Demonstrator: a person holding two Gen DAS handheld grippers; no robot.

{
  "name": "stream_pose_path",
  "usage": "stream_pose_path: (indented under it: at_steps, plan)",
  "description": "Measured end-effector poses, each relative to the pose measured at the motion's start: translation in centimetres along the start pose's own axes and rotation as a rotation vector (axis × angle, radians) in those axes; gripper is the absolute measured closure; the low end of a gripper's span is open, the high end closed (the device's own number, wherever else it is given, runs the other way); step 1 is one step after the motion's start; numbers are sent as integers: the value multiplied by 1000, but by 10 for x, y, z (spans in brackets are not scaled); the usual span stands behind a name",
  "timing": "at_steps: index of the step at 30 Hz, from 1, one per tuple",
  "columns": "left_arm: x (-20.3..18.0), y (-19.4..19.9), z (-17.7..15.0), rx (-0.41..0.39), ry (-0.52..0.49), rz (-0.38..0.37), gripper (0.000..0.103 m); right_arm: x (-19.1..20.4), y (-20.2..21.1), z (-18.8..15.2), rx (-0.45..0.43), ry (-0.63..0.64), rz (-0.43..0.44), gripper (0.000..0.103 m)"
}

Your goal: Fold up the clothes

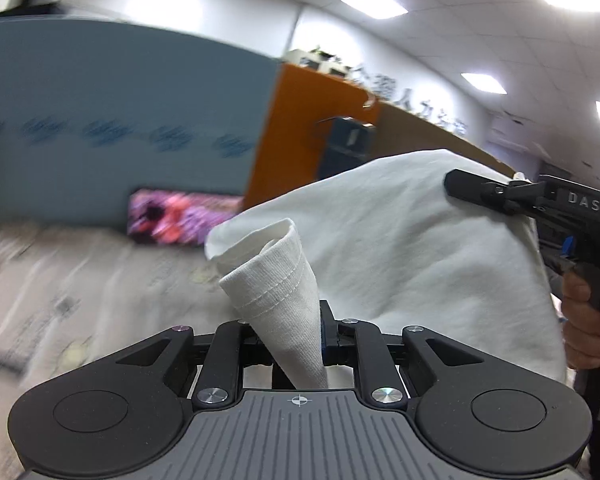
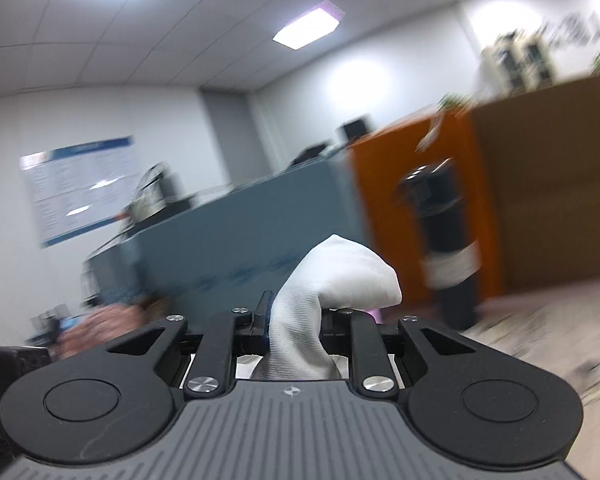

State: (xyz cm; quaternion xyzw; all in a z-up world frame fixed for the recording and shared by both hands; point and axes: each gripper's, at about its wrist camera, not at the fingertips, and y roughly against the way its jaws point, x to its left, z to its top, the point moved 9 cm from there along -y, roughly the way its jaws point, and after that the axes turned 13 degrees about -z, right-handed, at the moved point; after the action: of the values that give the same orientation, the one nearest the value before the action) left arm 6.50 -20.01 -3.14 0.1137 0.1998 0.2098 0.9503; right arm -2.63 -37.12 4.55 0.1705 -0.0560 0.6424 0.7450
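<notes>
A white knit garment (image 1: 400, 240) hangs raised in the air, stretched between both grippers. My left gripper (image 1: 296, 332) is shut on a hemmed corner of it, which sticks up as a cone between the fingers. At the right of the left wrist view, my right gripper (image 1: 456, 184) clamps the garment's far top edge, with a person's hand (image 1: 584, 312) on its handle. In the right wrist view, my right gripper (image 2: 294, 320) is shut on a bunched fold of the white garment (image 2: 340, 276).
A pale patterned table surface (image 1: 80, 292) lies below at the left. Behind stand a blue partition (image 1: 120, 92), an orange cabinet (image 1: 300, 128) and a brown panel (image 2: 548, 184). A dark cylindrical object (image 2: 444, 232) stands near the orange cabinet. The frames are motion-blurred.
</notes>
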Motion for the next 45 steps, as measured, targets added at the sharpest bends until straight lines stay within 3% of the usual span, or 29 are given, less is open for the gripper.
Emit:
stream_pose_path:
  at_steps: [5, 8, 11, 15, 19, 24, 26, 28, 31, 35, 39, 45]
  plan:
    - [-33, -74, 21, -19, -63, -34, 87, -69, 4, 31, -119, 24, -191, 86]
    - [-53, -113, 30, -33, -67, -40, 87, -101, 8, 39, -203, 166, -341, 86]
    - [-73, -148, 31, -43, -63, -55, 87, -135, 4, 40, -208, 221, -434, 86]
    - [-95, -195, 18, -3, -27, -82, 87, -194, -9, 39, -179, 217, -551, 86]
    - [-104, -234, -2, 63, 44, -134, 87, -264, -26, 25, -93, 145, -636, 86]
    - [-107, -257, -28, 140, 92, -199, 84, -311, -30, -1, 0, 68, -723, 86]
    - [-104, -257, -33, 157, 102, -203, 78, -330, -31, -12, 37, 37, -757, 82]
    - [-99, -250, -34, 146, 124, -214, 66, -348, -32, -23, 74, 6, -791, 59]
    - [-92, -239, -33, 125, 154, -222, 49, -375, -33, -39, 131, -40, -841, 46]
    - [-80, -230, -31, 82, 139, -173, 44, -379, -6, -27, 116, -121, -870, 34]
    - [-87, -242, -33, 120, 97, -152, 38, -360, 34, -18, 116, -258, -794, 24]
    - [-86, -244, -33, 120, 123, -163, 37, -332, 62, -38, 160, -345, -761, 25]
